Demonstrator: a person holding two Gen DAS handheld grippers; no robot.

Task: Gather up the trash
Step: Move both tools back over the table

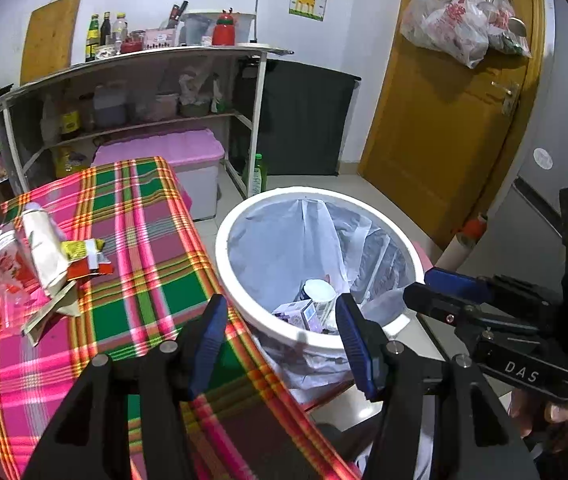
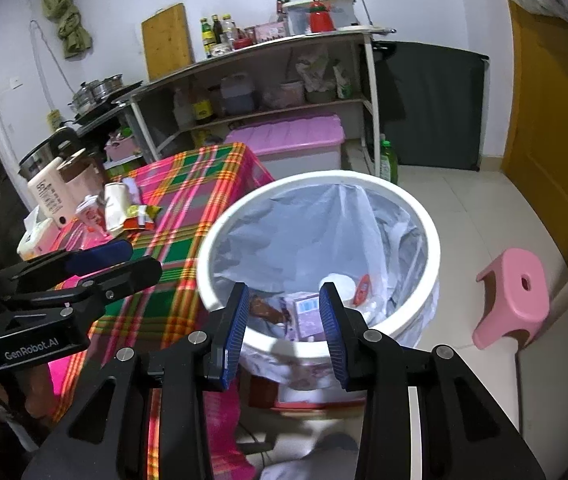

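Blue-padded hand-held gripper [image 2: 284, 320] gapes empty over bin [image 2: 427, 216].

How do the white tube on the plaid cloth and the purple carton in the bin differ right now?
The white tube still lies on the plaid tablecloth among other wrappers; the purple carton sits at the bottom of the lined white bin. The tube is long and crumpled, the carton boxy. Neither is held by a hand-held gripper.

Black grippers [image 1: 280, 336] — blue ribbed jaws, silver screws, "DAS" lettering.
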